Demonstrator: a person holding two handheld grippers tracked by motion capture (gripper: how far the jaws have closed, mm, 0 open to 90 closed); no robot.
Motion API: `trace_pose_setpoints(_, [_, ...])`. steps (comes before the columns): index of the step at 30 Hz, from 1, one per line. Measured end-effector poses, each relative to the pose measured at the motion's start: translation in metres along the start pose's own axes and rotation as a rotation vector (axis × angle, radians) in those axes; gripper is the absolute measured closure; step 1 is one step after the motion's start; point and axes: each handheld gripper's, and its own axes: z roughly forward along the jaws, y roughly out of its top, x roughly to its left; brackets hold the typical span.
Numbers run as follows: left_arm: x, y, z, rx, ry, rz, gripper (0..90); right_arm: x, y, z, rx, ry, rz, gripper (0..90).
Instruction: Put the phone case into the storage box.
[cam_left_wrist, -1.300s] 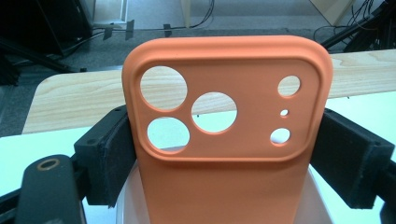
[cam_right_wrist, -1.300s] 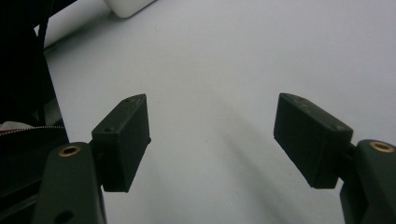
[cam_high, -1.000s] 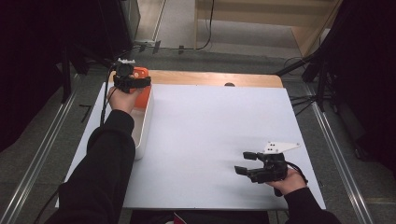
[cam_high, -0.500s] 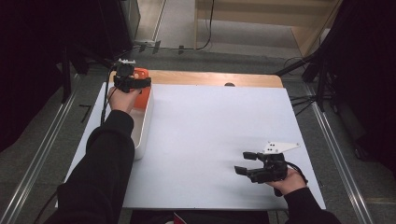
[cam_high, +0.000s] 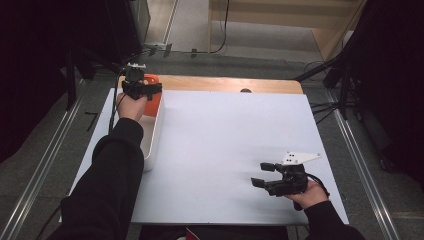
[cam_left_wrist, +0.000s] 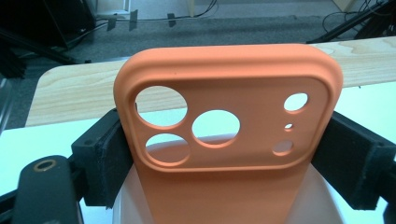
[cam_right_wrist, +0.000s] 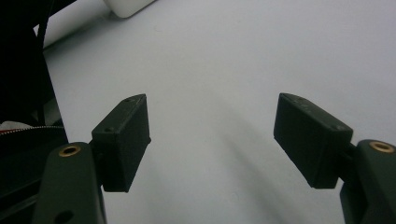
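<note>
An orange phone case (cam_left_wrist: 233, 186) with camera cut-outs stands upright between the pads of my left gripper (cam_left_wrist: 224, 158). Both pads touch its sides, and the jaws have just been opening slightly with the case still between them. From above, the left gripper (cam_high: 141, 90) holds the case (cam_high: 154, 100) over the far end of a white bin (cam_high: 152, 145) at the table's left. My right gripper (cam_high: 263, 175) rests low near the front right of the white table top (cam_high: 225, 130). It stands open (cam_right_wrist: 212, 135) with nothing between its jaws.
The white bin's rim (cam_left_wrist: 130, 205) lies just below the case. A wooden strip (cam_high: 225, 84) runs along the table's far edge. Black stands and cables (cam_high: 345, 75) sit on the floor beyond the table.
</note>
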Motion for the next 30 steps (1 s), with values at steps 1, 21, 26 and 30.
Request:
trace_pose_setpoints(1, [0.000, 0.000, 0.000, 0.001, -0.002, -0.002, 13.7, 0.000, 0.000, 0.000, 0.000, 0.000, -0.001, 26.0])
trace_pose_setpoints(21, [0.003, 0.004, -0.005, 0.005, -0.044, -0.013, 8.2, 0.000, 0.000, 0.000, 0.001, 0.002, -0.002, 26.0])
trace_pose_setpoints(26, [0.003, 0.008, -0.007, 0.016, -0.055, -0.013, 4.7, 0.000, 0.000, 0.000, 0.001, 0.003, -0.002, 26.0])
trace_pose_setpoints(30, [0.004, 0.010, -0.010, 0.014, -0.058, -0.015, 4.6, 0.000, 0.000, 0.000, -0.001, 0.002, -0.004, 26.0])
